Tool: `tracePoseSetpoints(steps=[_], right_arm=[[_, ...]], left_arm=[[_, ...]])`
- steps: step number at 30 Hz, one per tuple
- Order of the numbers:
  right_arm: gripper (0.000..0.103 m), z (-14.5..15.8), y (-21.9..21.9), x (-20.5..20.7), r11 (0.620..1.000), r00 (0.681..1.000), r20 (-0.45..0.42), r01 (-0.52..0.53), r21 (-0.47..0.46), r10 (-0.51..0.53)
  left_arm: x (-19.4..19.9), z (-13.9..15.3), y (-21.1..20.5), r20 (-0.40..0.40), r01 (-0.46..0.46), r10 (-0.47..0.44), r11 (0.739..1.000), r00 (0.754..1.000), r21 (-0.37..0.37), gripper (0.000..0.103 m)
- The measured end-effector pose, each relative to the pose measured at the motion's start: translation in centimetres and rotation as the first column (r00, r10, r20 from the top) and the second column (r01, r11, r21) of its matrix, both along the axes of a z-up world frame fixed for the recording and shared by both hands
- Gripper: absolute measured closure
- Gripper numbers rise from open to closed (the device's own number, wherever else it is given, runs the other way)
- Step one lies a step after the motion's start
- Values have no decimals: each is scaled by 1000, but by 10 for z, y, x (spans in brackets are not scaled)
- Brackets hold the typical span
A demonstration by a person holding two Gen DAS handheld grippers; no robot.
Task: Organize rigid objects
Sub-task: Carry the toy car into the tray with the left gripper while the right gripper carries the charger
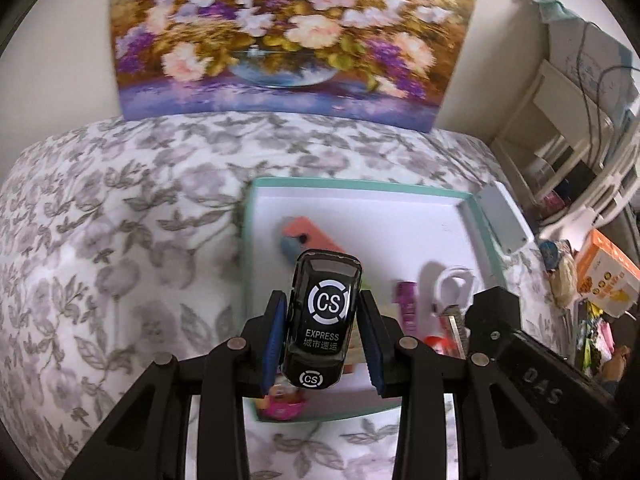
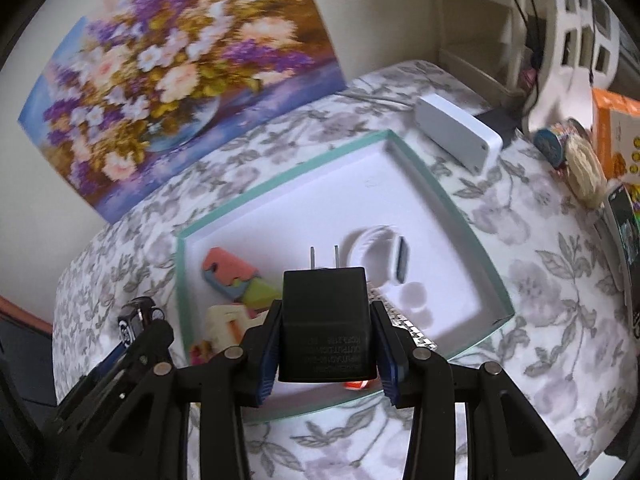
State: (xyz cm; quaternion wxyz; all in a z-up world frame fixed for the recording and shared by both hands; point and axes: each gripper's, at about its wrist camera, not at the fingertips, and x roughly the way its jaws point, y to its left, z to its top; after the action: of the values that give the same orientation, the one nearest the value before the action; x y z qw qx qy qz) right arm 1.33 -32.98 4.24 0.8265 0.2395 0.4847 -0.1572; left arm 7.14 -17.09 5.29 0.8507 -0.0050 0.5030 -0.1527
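Two grippers hang over a shallow white tray (image 2: 436,196) with a teal rim, which sits on a tabletop (image 1: 120,220) covered in grey floral cloth. The left gripper (image 1: 323,338) has its blue-padded fingers (image 1: 272,340) clamped on a black toy car (image 1: 324,316) marked "CS EXPRESS", held above the tray's near part. The right gripper (image 2: 327,346) grips a black plug adapter (image 2: 326,324), prongs pointing away, also above the tray. Inside the tray lie a multicoloured puzzle block (image 2: 236,276) and a white wristband (image 2: 380,252). A white box (image 2: 460,136) rests just beside the tray's far corner. A flower painting (image 1: 288,32) leans against the wall behind.
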Motion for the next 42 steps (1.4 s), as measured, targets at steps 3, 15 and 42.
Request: tracePoseSetpoints(steps=[3, 15, 42], right_arm=[[59, -7, -15, -3, 999, 999, -20, 35, 3, -34], [59, -21, -50, -1, 996, 995, -51, 87, -12, -88], [46, -29, -43, 9, 999, 994, -95, 46, -18, -48]], left_arm=[[-1, 2, -18, 15, 39, -39, 999, 999, 1, 66], [7, -5, -58, 28, 110, -111, 994, 993, 22, 65], [14, -5, -44, 3, 48, -49, 997, 999, 60, 41]])
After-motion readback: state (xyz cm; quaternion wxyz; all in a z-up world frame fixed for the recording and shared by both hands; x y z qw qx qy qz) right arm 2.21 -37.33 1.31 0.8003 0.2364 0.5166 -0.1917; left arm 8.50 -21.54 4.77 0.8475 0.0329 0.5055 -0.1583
